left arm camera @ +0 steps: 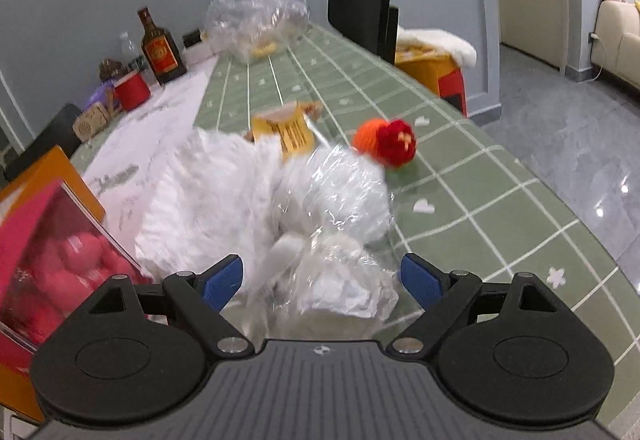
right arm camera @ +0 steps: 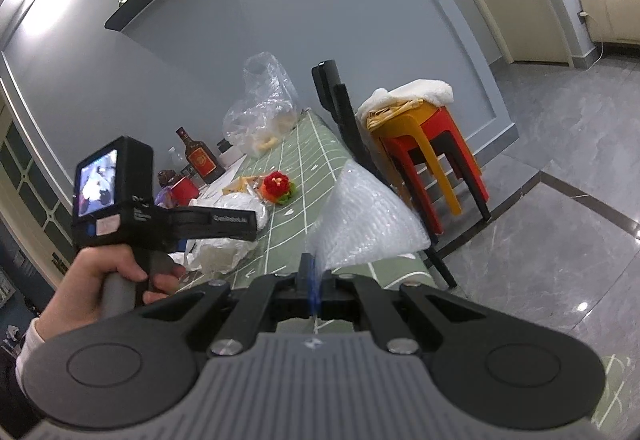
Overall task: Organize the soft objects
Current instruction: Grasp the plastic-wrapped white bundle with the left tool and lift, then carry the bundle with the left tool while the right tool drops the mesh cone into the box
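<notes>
My left gripper [left arm camera: 322, 278] is open, its blue pads on either side of a white soft bundle wrapped in clear plastic [left arm camera: 332, 200] on the green checked table [left arm camera: 500, 192]. White crumpled wrapping [left arm camera: 208, 192] lies left of it. A red and orange crochet toy [left arm camera: 386, 142] lies beyond; it also shows in the right wrist view [right arm camera: 277, 187]. My right gripper [right arm camera: 314, 280] is shut on a sheet of bubble wrap [right arm camera: 368, 216], held up above the table's near edge. The left gripper's body [right arm camera: 160, 216] shows at left in the right wrist view.
A pink gift box [left arm camera: 52, 256] stands at left. A bottle [left arm camera: 160, 48], red cup [left arm camera: 132, 90] and clear plastic bag [left arm camera: 260, 8] sit further along the table. A black chair [left arm camera: 360, 12] and stacked stools [right arm camera: 432, 148] stand at the right side.
</notes>
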`<state>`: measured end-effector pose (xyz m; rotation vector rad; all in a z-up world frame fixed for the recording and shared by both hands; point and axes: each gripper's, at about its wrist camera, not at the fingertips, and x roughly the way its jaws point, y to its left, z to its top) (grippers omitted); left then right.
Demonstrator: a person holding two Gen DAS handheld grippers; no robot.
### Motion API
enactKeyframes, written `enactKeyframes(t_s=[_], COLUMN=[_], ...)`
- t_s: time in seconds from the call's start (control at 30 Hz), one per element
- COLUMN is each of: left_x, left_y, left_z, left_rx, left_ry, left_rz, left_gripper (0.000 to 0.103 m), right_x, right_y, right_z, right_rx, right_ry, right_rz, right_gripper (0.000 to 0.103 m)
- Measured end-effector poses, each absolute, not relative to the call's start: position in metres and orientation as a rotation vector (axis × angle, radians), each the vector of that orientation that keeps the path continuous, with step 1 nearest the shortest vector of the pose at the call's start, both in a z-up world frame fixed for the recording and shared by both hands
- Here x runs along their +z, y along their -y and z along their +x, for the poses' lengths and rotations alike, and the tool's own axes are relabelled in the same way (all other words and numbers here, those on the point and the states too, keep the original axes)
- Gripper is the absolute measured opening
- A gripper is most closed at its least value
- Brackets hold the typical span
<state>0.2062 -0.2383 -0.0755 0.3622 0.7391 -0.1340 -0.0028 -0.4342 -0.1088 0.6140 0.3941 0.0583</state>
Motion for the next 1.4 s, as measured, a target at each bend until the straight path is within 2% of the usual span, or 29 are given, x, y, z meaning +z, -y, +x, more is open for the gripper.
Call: enactKeyframes(t_s=[0.03, 0.1, 0.17, 0.27, 0.5, 0.87, 1.13, 1.4], left_x=[-0.079, -0.08, -0.076, -0.071, -0.055, 0.013, 0.071, 0.124], left_y=[0.237, 0.232, 0.23, 0.227, 0.219, 0.168, 0.082, -0.029], left_z=[0.208, 0.208, 0.207, 0.2, 0.162, 0.096, 0.062, 0.063], left_rx=[-0.143, -0.163, -0.16, -0.192, -0.294, -0.399, -0.403, -0.297], left_ry=[-0.764, -0.781, -0.808, -0.817, -0.754, -0.571, -0.427, -0.278], left_rz=[0.352, 0.304, 0.299, 0.326, 0.36, 0.262, 0.132, -0.017], left_gripper=[0.095, 0.072, 0.056, 0.051, 0.05, 0.05, 0.05, 0.05], right_x=[-0.109, -0.108, -0.107, -0.106, -0.096, -0.068, -0.023, 0.043], right_y=[0.434, 0.432, 0.43, 0.428, 0.418, 0.379, 0.332, 0.286], right_z=[-0.001, 0.002, 0.004, 0.005, -0.002, -0.02, -0.028, -0.005], right_rx=[0.061, 0.06, 0.056, 0.057, 0.05, 0.061, 0.111, 0.231], right_ry=[-0.396, -0.402, -0.405, -0.403, -0.385, -0.342, -0.252, -0.166], right_rz=[0.615, 0.618, 0.616, 0.619, 0.596, 0.551, 0.512, 0.435], right_gripper=[0.0, 0.0, 0.0, 0.0, 0.0, 0.0, 0.0, 0.0])
